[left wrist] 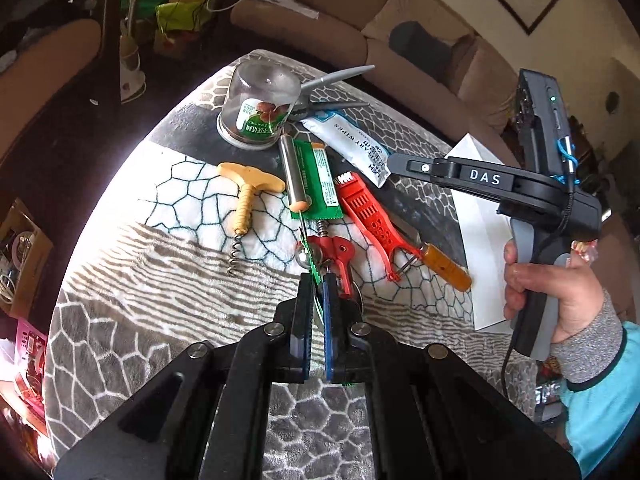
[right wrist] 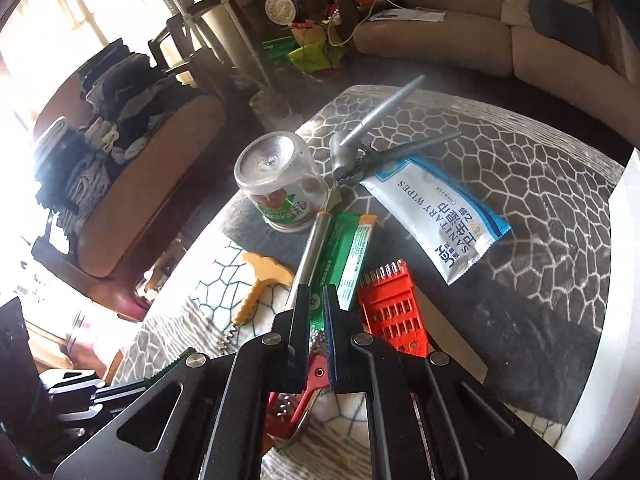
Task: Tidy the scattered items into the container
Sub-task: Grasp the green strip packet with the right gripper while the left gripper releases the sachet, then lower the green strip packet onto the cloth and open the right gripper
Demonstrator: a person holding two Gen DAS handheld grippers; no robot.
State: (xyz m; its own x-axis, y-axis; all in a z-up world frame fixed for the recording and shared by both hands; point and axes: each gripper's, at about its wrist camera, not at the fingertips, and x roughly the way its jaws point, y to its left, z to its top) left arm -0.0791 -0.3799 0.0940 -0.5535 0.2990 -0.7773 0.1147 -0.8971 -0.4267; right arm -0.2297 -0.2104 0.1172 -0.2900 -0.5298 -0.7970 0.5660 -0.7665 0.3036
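Note:
Scattered items lie on a patterned cloth: an upturned glass jar (left wrist: 258, 110) (right wrist: 280, 184), a wipes packet (left wrist: 352, 140) (right wrist: 436, 208), a green packet (left wrist: 320, 180) (right wrist: 344, 256), a metal tube (left wrist: 294, 176), a corkscrew (left wrist: 246, 196) (right wrist: 260, 284), a red grater (left wrist: 368, 208) (right wrist: 394, 308), a red tool (left wrist: 336, 256), a peeler (left wrist: 444, 266) and pliers (left wrist: 332, 96) (right wrist: 372, 140). My left gripper (left wrist: 318, 280) is shut on a thin green serrated packet (left wrist: 316, 272), above the red tool. My right gripper (right wrist: 318, 292) hovers over the green packet, jaws nearly closed, empty; it also shows in the left wrist view (left wrist: 394, 160).
A white container (left wrist: 480, 216) (right wrist: 616, 280) stands at the table's right edge. Sofas (left wrist: 360, 40) curve behind the table. An armchair piled with clothes (right wrist: 120, 152) stands to the left. Boxes and clutter (left wrist: 20, 260) lie on the floor at left.

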